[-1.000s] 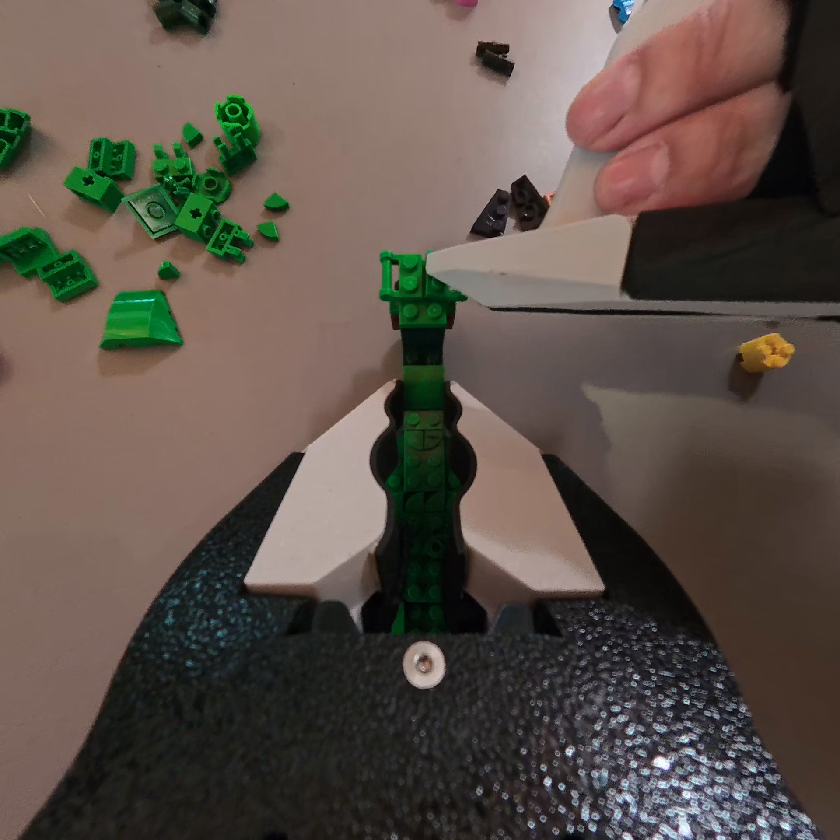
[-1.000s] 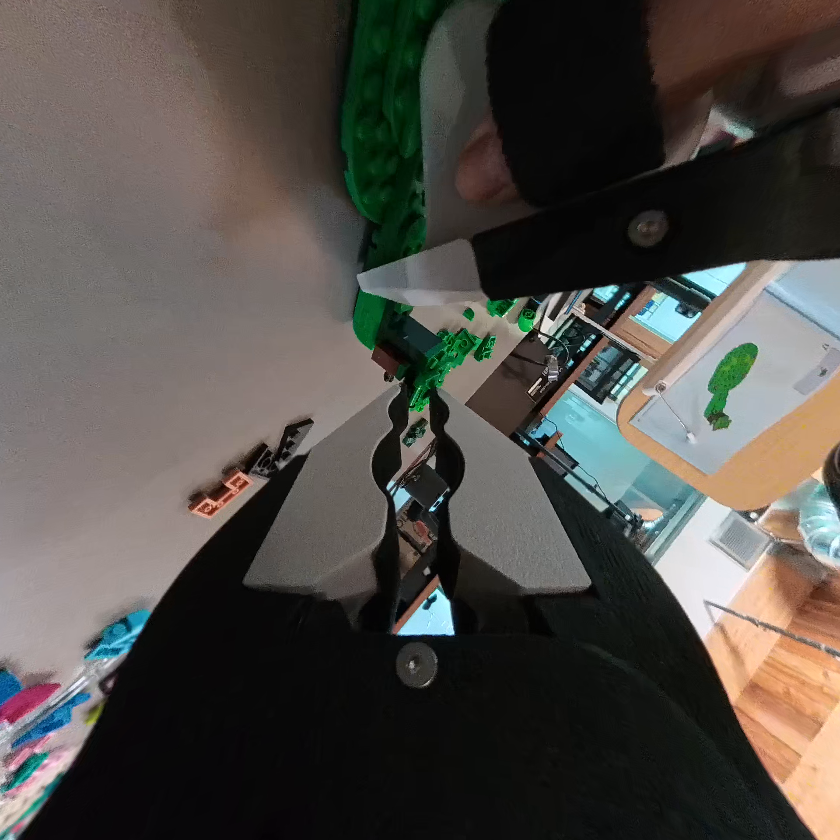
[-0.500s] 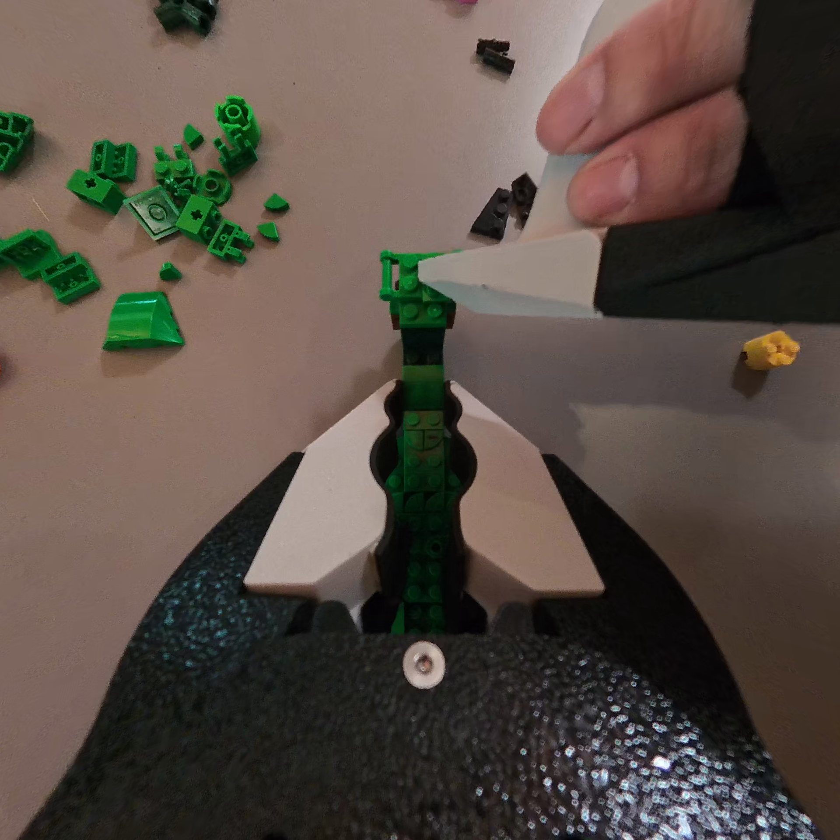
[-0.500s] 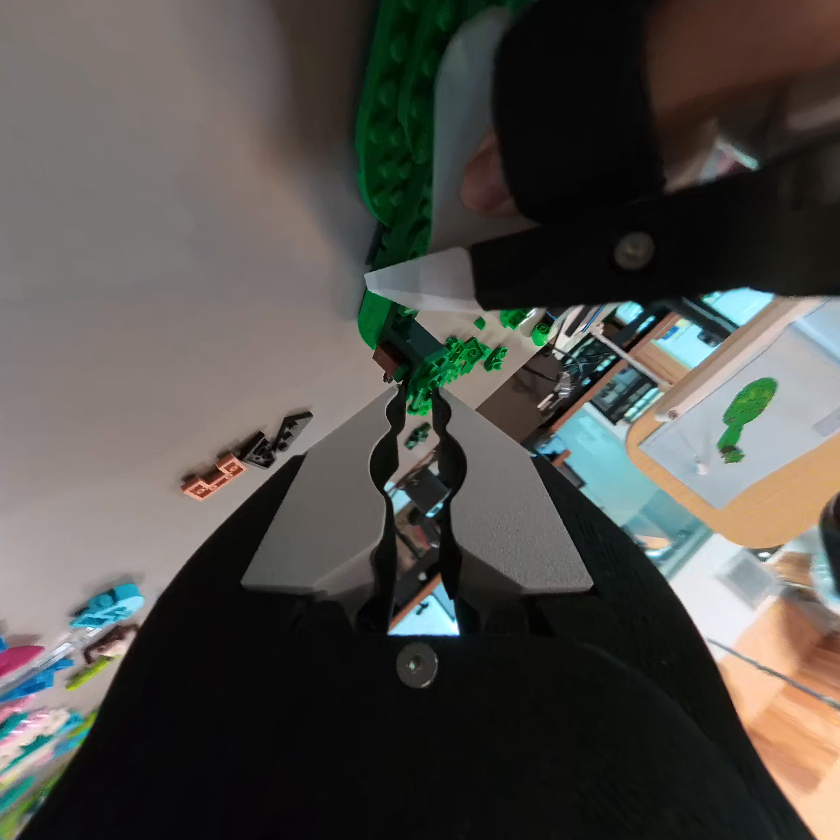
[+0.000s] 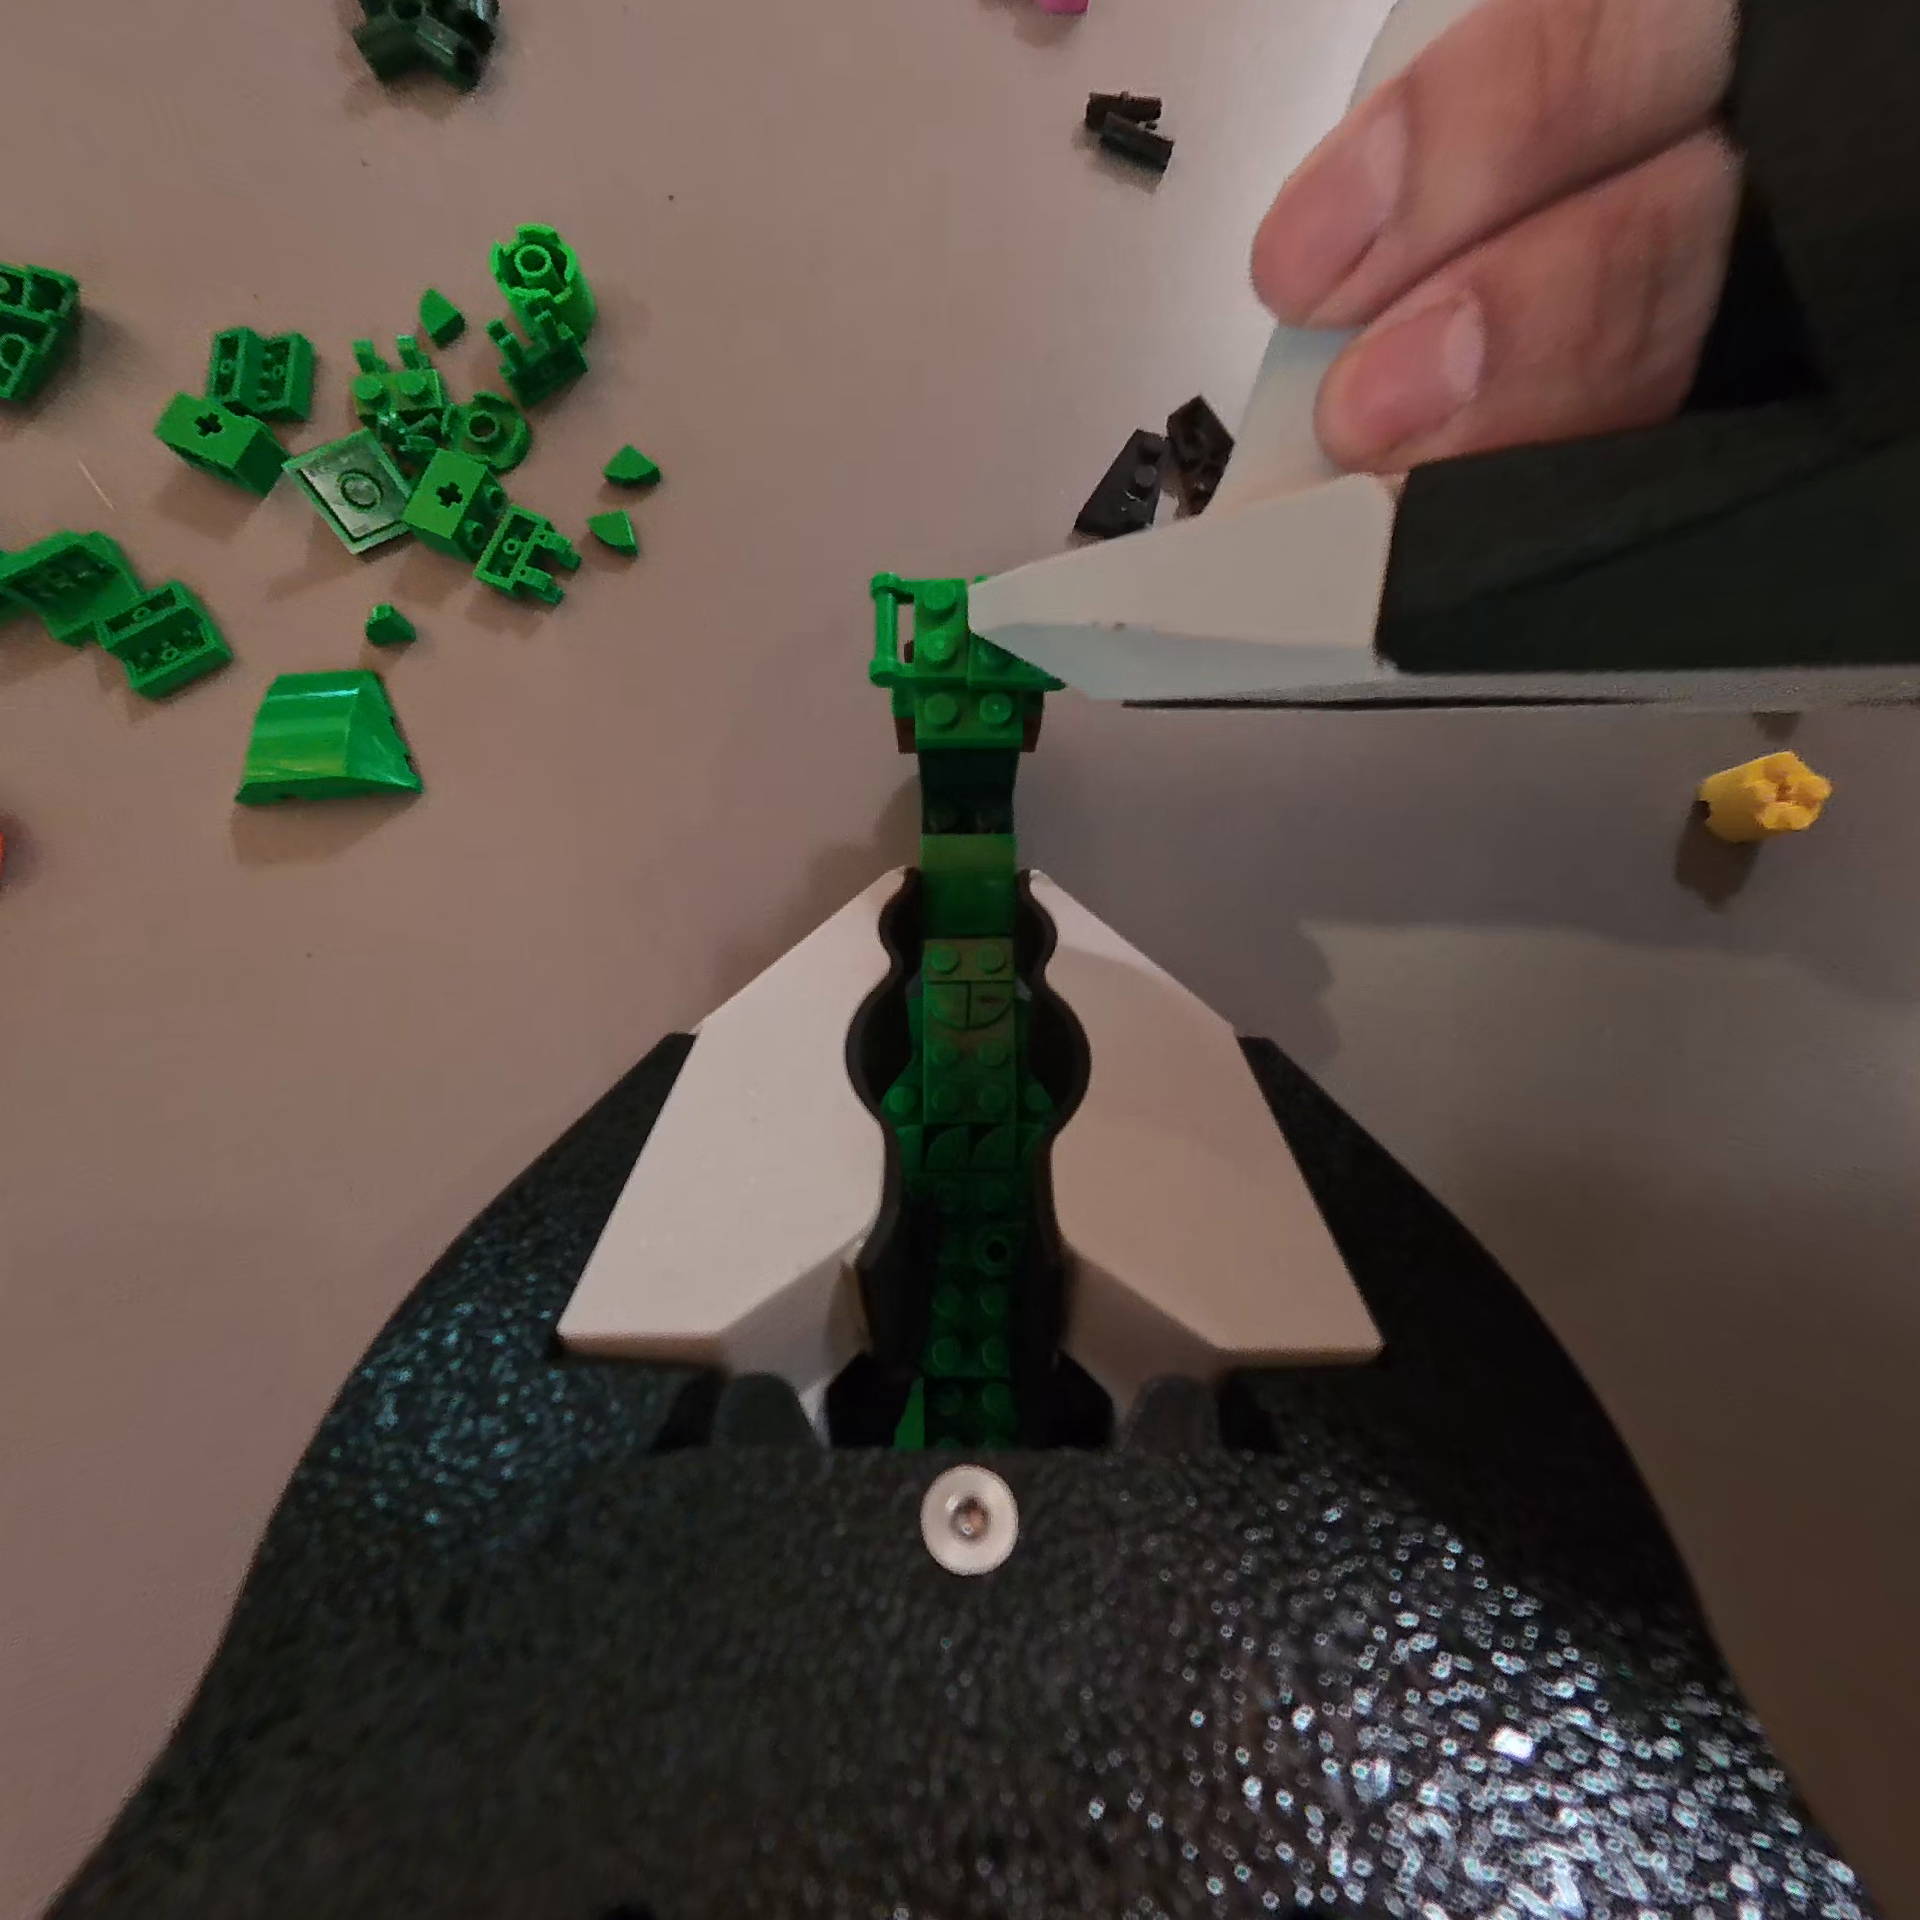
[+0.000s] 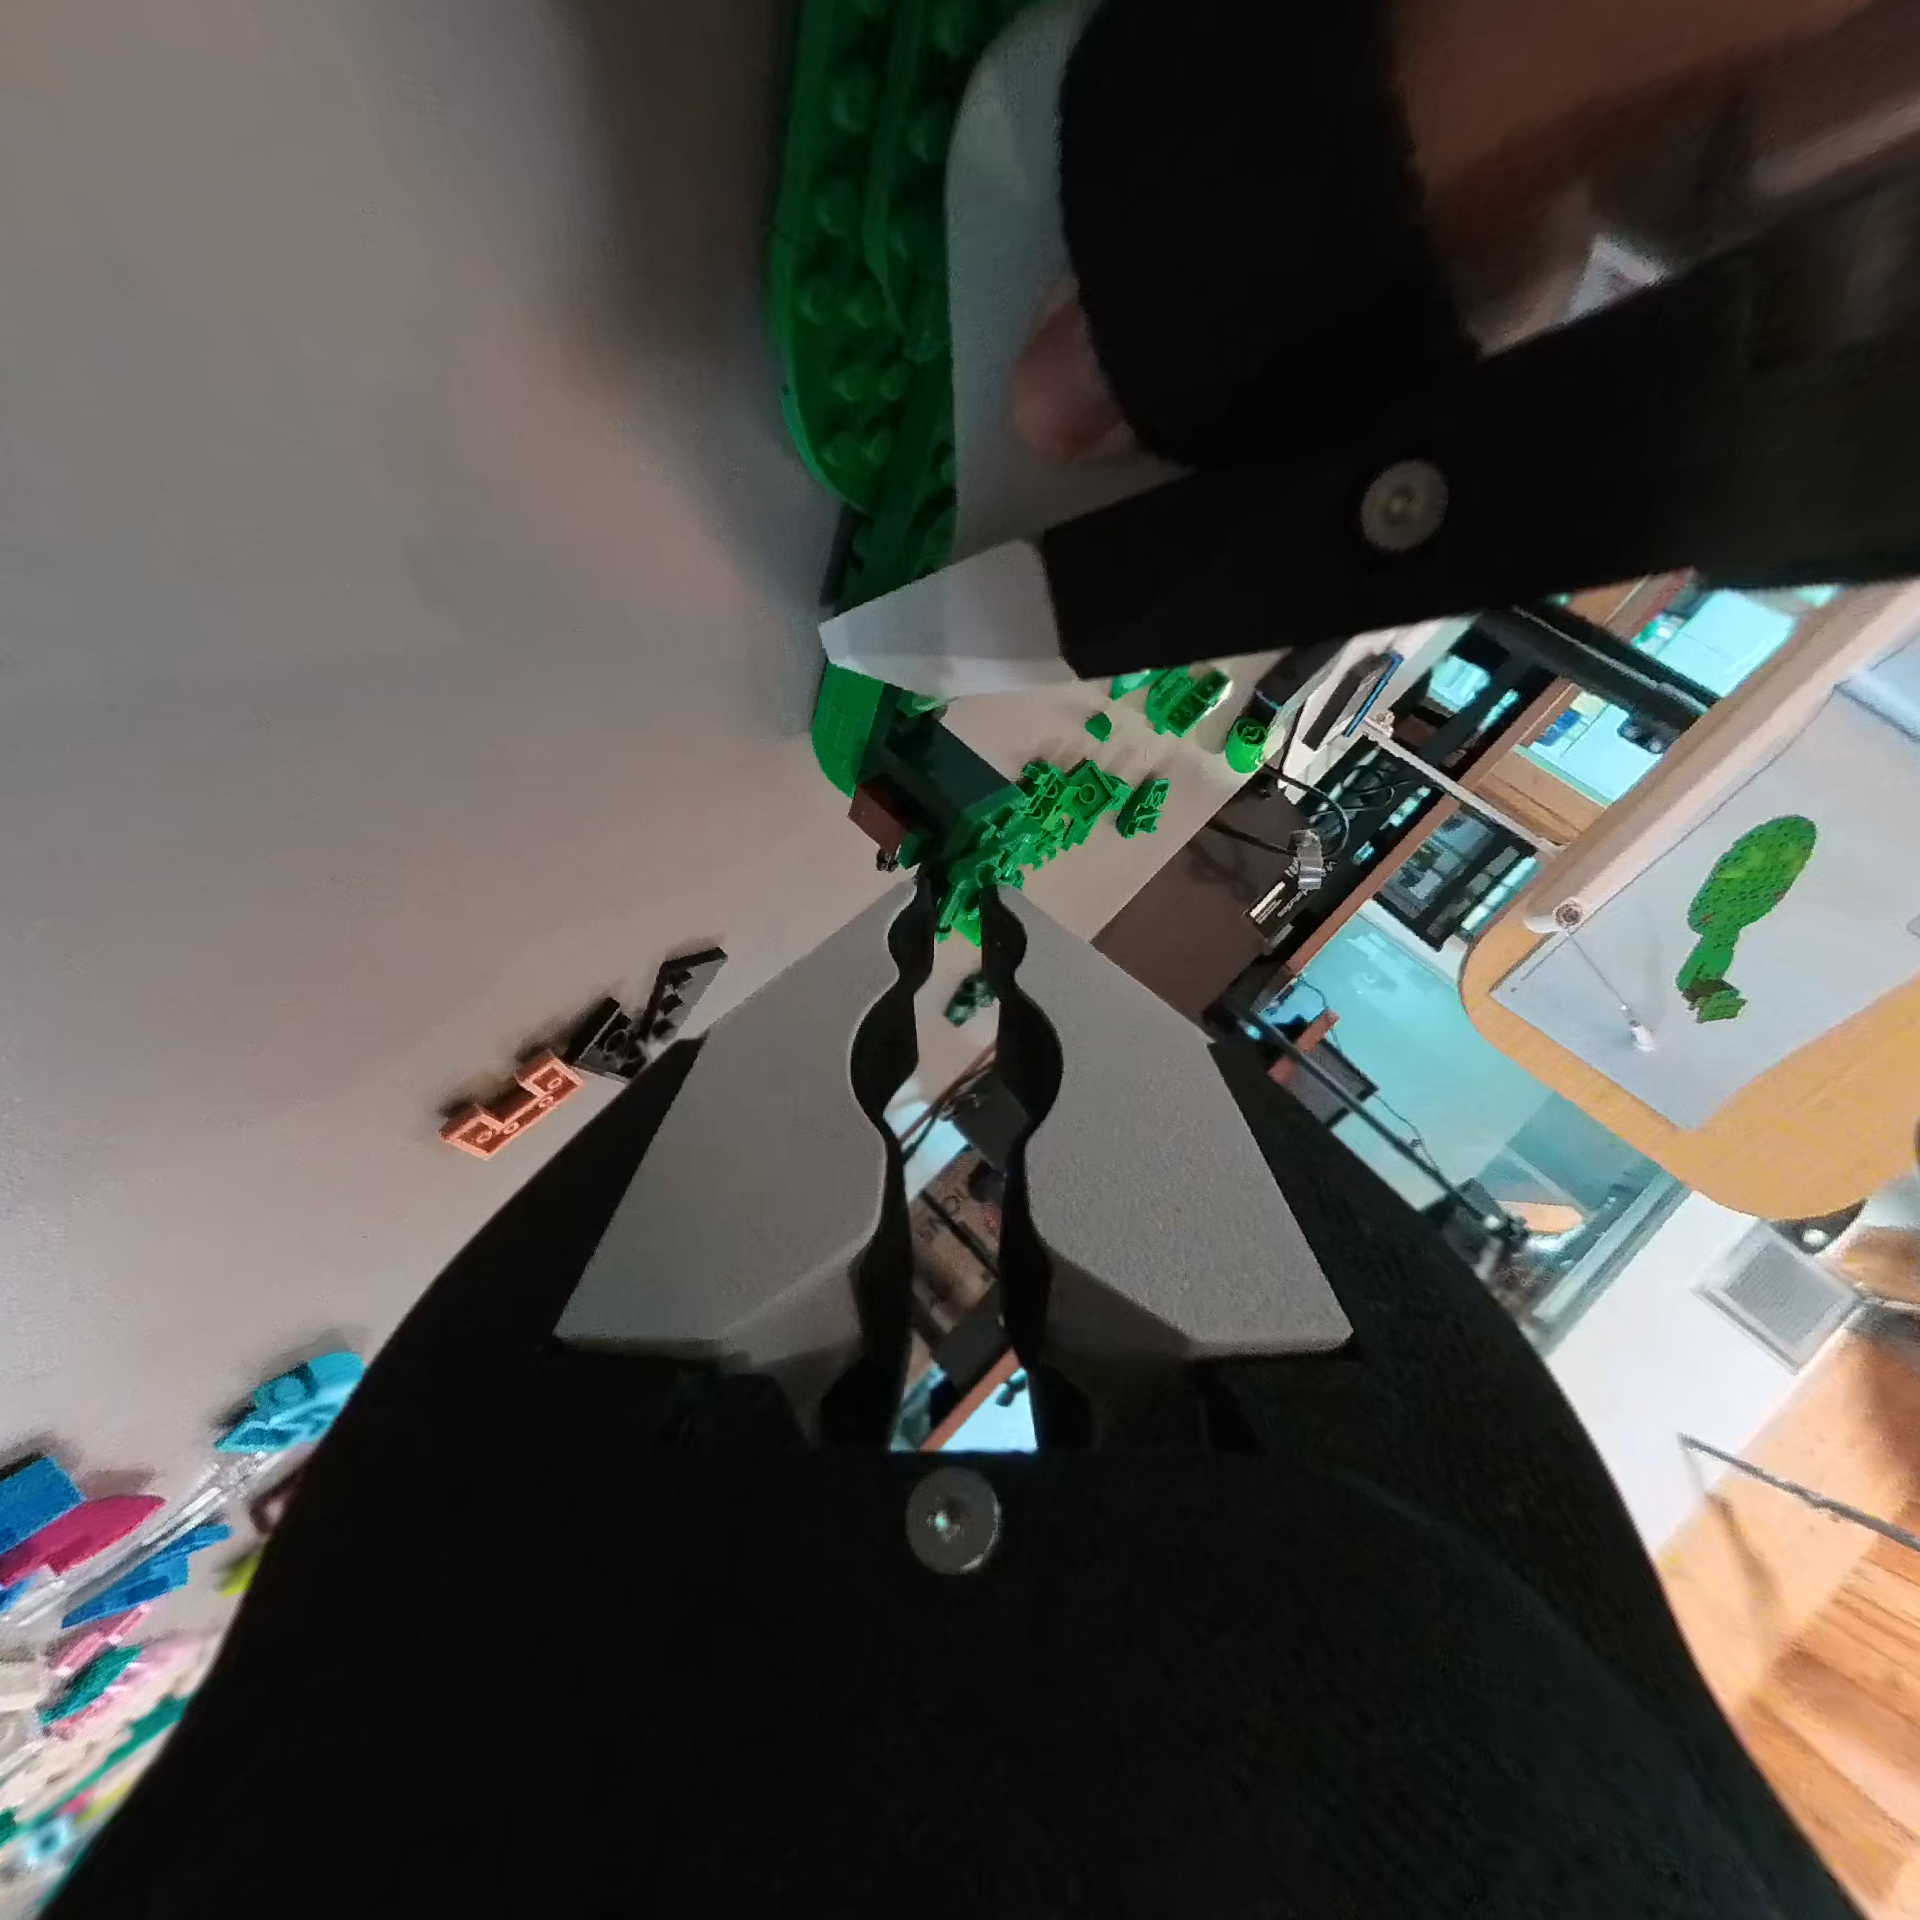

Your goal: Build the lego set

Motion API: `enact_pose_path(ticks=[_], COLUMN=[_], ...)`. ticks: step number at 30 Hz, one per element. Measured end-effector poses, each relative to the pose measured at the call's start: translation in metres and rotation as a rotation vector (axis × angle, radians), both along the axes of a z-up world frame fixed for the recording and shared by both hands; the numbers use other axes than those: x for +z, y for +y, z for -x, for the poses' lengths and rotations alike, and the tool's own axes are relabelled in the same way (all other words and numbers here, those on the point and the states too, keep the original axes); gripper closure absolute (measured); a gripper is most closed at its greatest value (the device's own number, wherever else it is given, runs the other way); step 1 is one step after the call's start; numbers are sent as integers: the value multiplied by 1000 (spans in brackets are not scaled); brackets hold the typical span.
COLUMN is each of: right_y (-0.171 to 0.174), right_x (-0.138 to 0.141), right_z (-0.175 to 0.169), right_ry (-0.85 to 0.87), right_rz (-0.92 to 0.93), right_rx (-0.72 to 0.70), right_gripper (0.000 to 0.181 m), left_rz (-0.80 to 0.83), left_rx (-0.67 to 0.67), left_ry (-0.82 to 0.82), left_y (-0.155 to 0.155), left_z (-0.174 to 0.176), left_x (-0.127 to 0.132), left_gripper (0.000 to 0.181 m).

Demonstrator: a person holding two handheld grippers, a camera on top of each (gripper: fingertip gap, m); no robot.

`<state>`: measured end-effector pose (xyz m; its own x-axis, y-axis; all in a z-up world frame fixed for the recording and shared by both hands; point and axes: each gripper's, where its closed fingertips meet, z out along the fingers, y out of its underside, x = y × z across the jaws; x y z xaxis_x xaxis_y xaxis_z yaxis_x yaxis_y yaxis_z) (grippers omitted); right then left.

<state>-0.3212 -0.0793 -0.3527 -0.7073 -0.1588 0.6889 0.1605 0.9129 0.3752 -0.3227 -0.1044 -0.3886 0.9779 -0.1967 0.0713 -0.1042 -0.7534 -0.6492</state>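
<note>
Left tool (image 5: 968, 894) is clamped on a long green lego build (image 5: 968, 1101), which runs lengthwise btwn both fingers and sticks out past the tips, held above the worktop (image 5: 520, 935). The build's far end carries a small green clip piece (image 5: 940, 644) w/ studs and a bar handle on its left side.

Right tool (image 6: 958, 906) comes in from the right in the left wrist view; its pale fingertips sit on that far-end clip piece. In the right wrist view its fingers are nearly together, pinched on the small green piece at the very tips; a narrow gap shows further back btwn the wavy inner edges. A hand (image 5: 1496, 229) grips the right tool's body, fingers pressed on the pale finger part.

On the worktop, upper left in the left wrist view: a scatter of loose green pieces (image 5: 416, 447), incl. a round cylinder (image 5: 542, 275) and a green slope piece (image 5: 324, 740) nearer. Black pieces (image 5: 1153, 483) lie just beyond the right tool's tip; another black pair (image 5: 1127, 125) further off. A yellow piece (image 5: 1766, 795) sits alone at right.

Right wrist view is rotated: orange-brown pieces (image 6: 514, 1107) and black ones beside them on the worktop, blue and pink pieces (image 6: 94, 1527) at lower left, blurred. A picture of a green tree-like model (image 6: 1745, 904) stands in the room bkgd.
</note>
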Motion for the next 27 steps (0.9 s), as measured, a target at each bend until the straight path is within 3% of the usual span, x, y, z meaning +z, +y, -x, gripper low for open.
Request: enact_pose_path(ticks=[10, 15, 27], right_y=[0, 2, 1], right_x=[2, -3, -2], right_z=[-4, -9, -9], right_ry=[107, 51, 9], right_rz=[-9, -15, 28], right_rx=[-12, -4, -34], right_gripper=[174, 167, 175], left_rz=[-22, -22, -22], left_rx=[-18, -34, -36], left_ry=[-14, 30, 41], left_y=[0, 1, 1], left_z=[-4, -6, -6], left_x=[1, 0, -1], left_gripper=[167, 167, 167])
